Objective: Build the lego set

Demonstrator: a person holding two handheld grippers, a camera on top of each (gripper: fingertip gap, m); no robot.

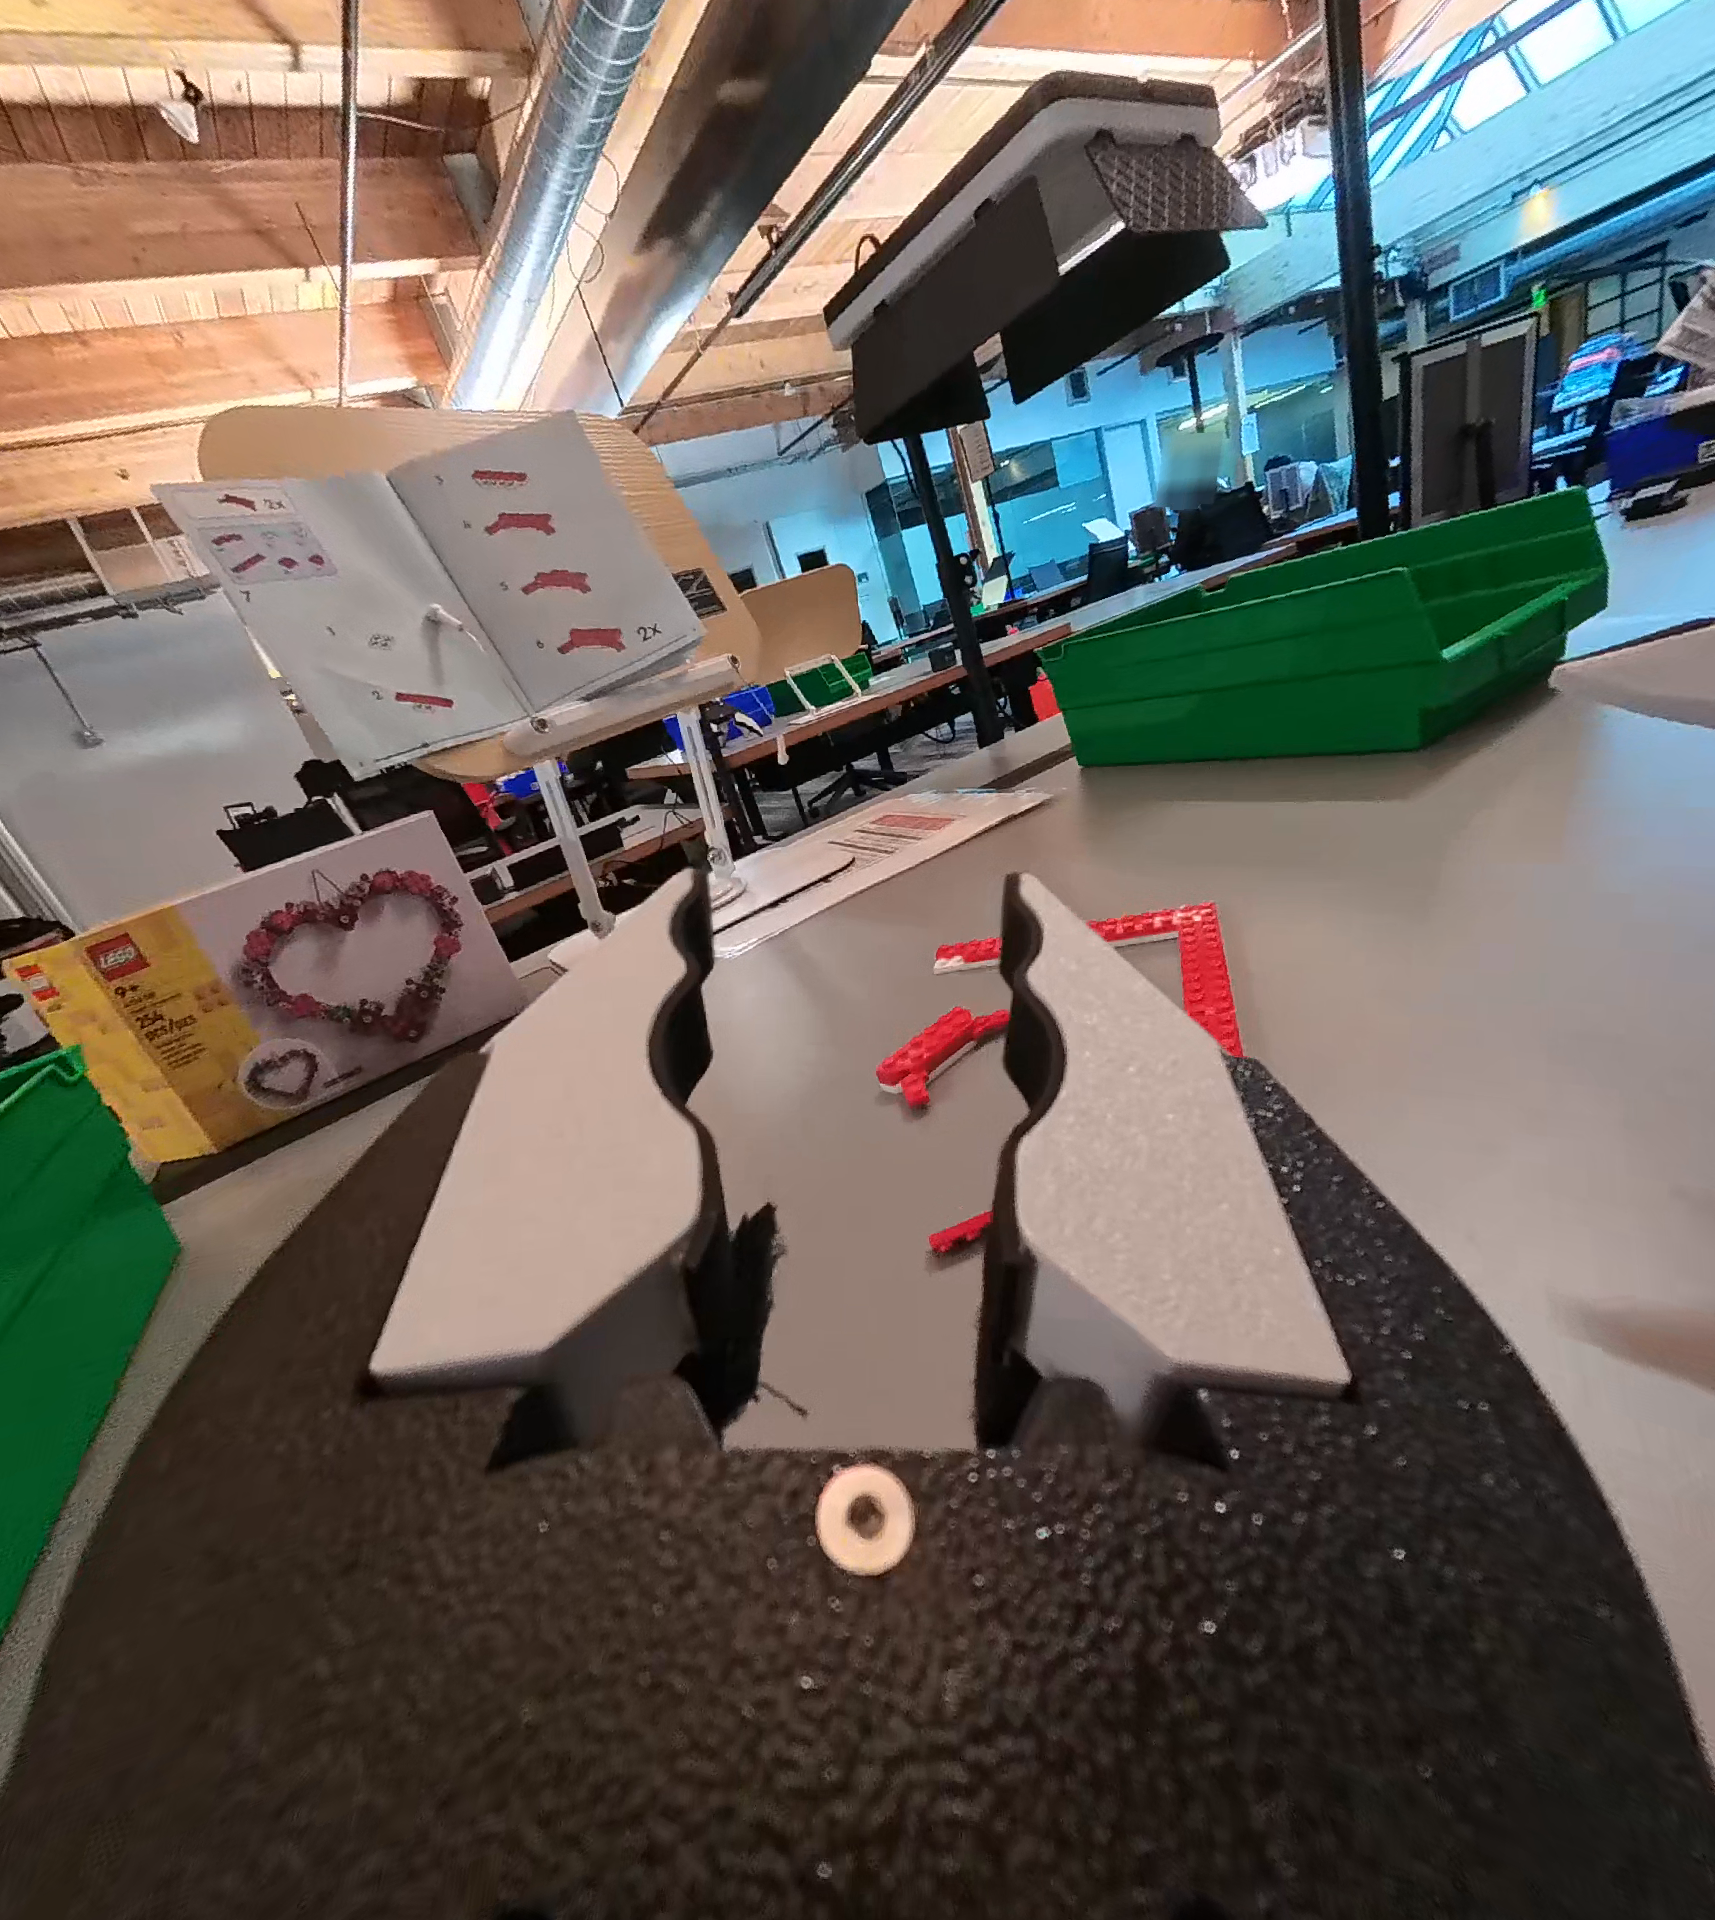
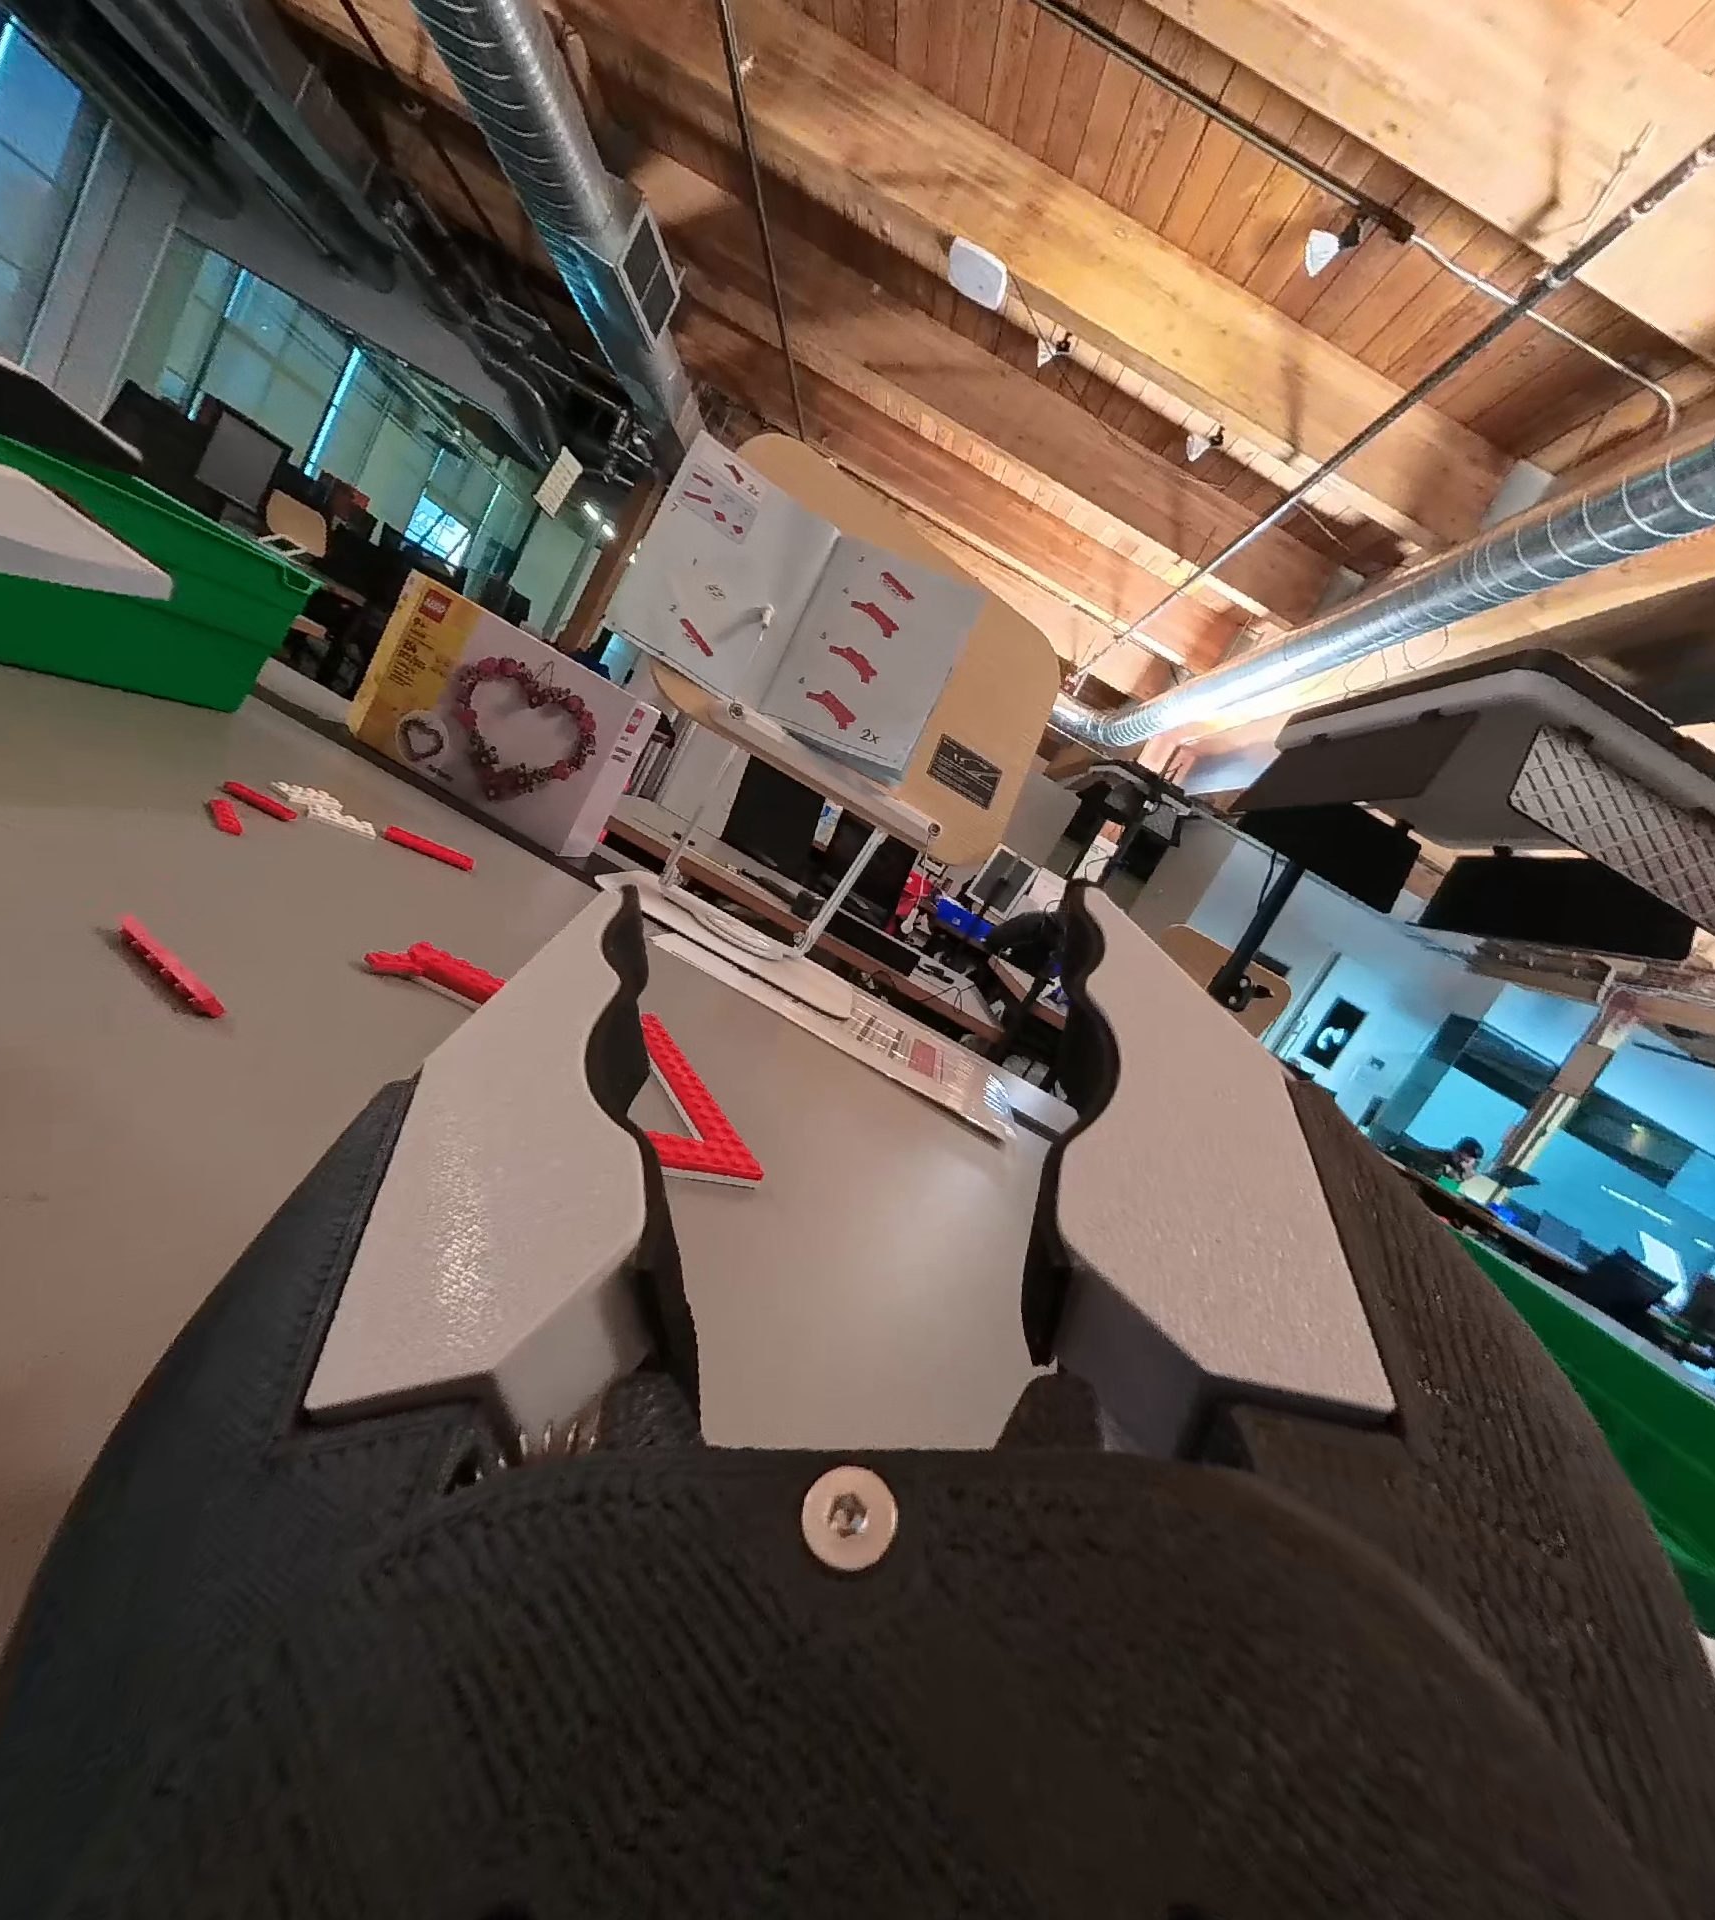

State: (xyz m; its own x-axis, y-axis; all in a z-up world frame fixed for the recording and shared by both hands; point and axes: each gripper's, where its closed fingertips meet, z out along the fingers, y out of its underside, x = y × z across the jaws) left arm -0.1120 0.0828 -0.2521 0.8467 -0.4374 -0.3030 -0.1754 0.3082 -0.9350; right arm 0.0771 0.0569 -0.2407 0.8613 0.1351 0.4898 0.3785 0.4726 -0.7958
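With both the left gripper [image 1: 858, 914] and right gripper [image 2: 858, 935] spread apart and empty, the red angled frame [image 2: 702, 1127] just beyond them looks light, thin and snap-prone, best pinched across a straight arm.

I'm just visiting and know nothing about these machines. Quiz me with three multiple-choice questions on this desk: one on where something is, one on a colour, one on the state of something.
1. Where is the open instruction booklet?
A. Flat on the table
B. Propped up on a stand
C. Inside a green bin

2. What colour is the angled corner assembly on top?
A. Red
B. Blue
C. Yellow

3. How is the left tool right now?
A. Shut on a brick
B. Shut on nothing
C. Open, holding nothing

Answers:
1. B, the booklet leans open on a wooden-backed stand above the table.
2. A, its studded top is red, with a white layer beneath.
3. C, its fingers stand apart with only bare table and loose pieces seen between them.
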